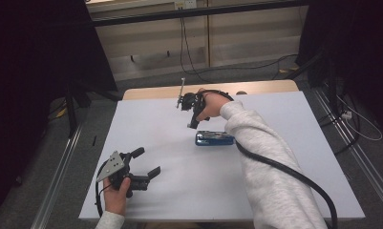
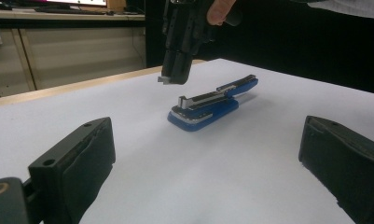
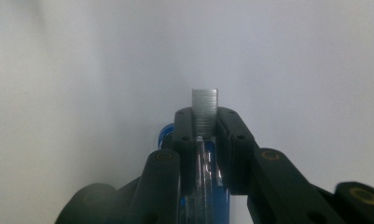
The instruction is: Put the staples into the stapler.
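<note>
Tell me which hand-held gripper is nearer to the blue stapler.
Right. The right hand-held gripper hangs just above the open blue stapler, pinching a strip of staples. The left hand-held gripper waits open, nearer the table's front-left part.

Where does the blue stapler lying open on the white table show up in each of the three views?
High view: the blue stapler lies mid-table, just below the right tool.
Left gripper view: upper centre, under that hanging tool.
Right gripper view: bottom centre, blue edge behind the tool's jaws.
Shared landmark: the strip of silver staples pinched in the right tool.
</note>
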